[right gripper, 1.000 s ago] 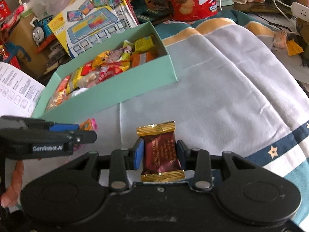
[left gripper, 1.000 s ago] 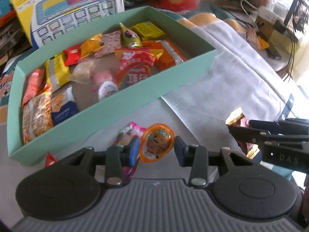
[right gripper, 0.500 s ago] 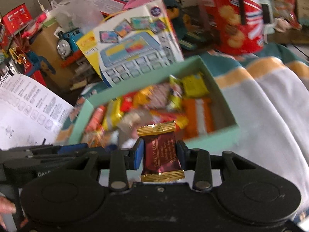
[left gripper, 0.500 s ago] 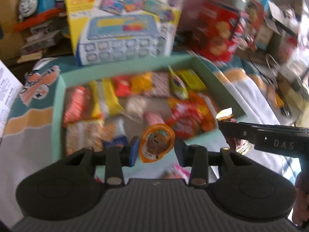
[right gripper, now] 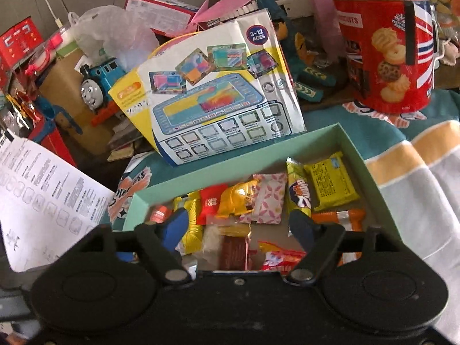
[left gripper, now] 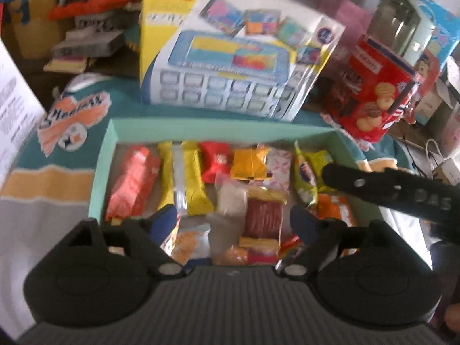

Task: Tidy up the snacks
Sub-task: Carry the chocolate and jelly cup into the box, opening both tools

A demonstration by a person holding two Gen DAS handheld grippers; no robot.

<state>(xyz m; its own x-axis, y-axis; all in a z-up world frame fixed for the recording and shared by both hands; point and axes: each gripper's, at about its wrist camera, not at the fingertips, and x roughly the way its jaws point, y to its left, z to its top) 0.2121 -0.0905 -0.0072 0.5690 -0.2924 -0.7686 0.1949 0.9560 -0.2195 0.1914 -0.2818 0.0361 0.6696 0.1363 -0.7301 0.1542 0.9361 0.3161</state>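
While both jaws just spread, left gripper (left gripper: 233, 220) and right gripper (right gripper: 238, 224) empty above brown chocolate wrapper (left gripper: 263, 215), gold-edged, in mint box (left gripper: 198, 129).

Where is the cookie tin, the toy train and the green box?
cookie tin (right gripper: 385, 54), right wrist view, on its red side.
toy train (right gripper: 96, 82), right wrist view, on its blue body.
green box (right gripper: 230, 169), right wrist view, on its far wall.

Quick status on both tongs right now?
Left tongs: open, just opened, holding nothing, over the snack box.
Right tongs: open, just opened, holding nothing.
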